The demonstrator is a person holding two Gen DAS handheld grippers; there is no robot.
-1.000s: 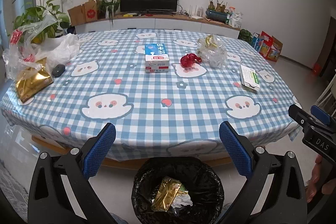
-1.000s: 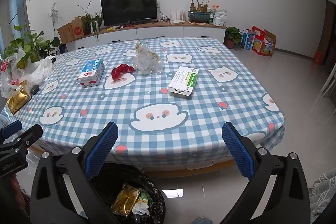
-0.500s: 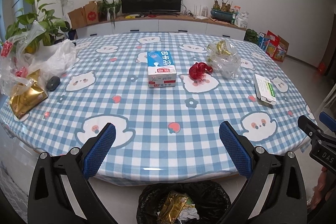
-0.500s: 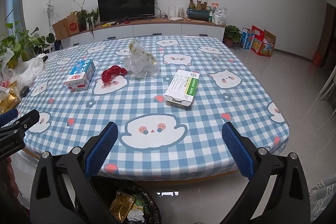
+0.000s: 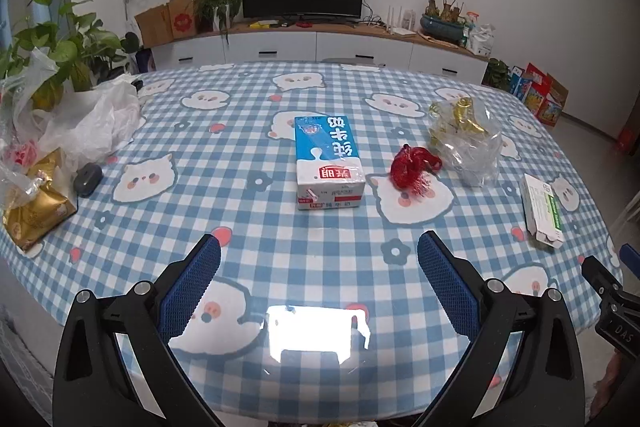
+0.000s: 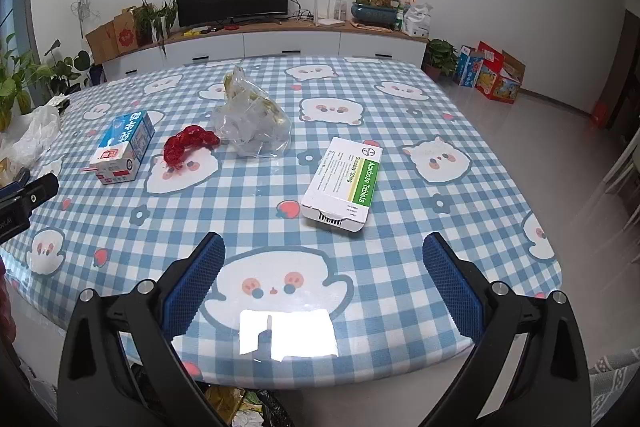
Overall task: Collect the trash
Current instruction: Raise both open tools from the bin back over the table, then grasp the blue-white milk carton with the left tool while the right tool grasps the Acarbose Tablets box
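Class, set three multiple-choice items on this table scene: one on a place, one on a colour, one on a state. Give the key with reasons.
1. What lies directly right of the milk carton in the left wrist view?
A. red net
B. tablet box
C. gold pouch

2. What colour is the stripe on the tablet box?
A. red
B. green
C. black

3. How do the right gripper fingers stand?
A. shut on the box
B. shut, empty
C. open, empty

Key: A, the net sits beside the carton; B, the stripe reading Acarbose Tablets is green; C, bare tablecloth shows between the spread fingers.
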